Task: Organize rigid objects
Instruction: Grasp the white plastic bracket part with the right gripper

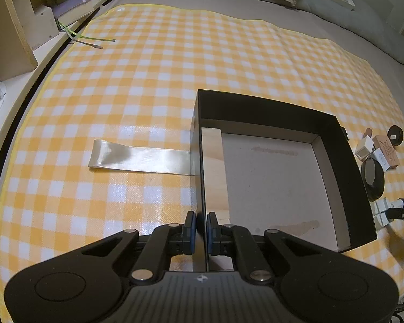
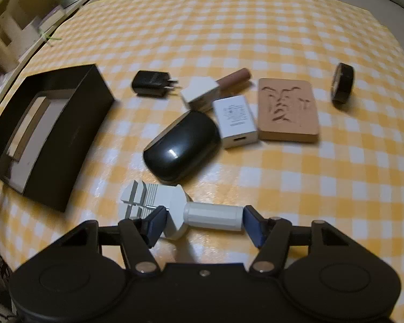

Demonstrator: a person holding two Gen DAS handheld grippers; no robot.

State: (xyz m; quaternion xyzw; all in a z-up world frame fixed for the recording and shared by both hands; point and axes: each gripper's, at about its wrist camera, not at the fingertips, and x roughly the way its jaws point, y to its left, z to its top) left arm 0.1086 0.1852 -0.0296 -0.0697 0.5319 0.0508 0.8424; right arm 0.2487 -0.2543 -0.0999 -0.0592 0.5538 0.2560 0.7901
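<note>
Two grippers worked beside the black box point(image 1: 336, 145): left gripper point(image 1: 201, 228) pinched its near wall; right gripper point(image 2: 204, 222), fingers spread, straddled the white tool point(image 2: 175, 210) right of it

Left wrist view: low, close over black box point(image 1: 334, 145), looking forward along its left wall across checked cloth point(image 1: 153, 80). Right wrist view: low, near cloth, facing clutter — mouse point(image 2: 181, 146), carved block point(image 2: 288, 109). Shared: box point(image 2: 51, 134), cloth, same clutter at left view's right edge.
</note>
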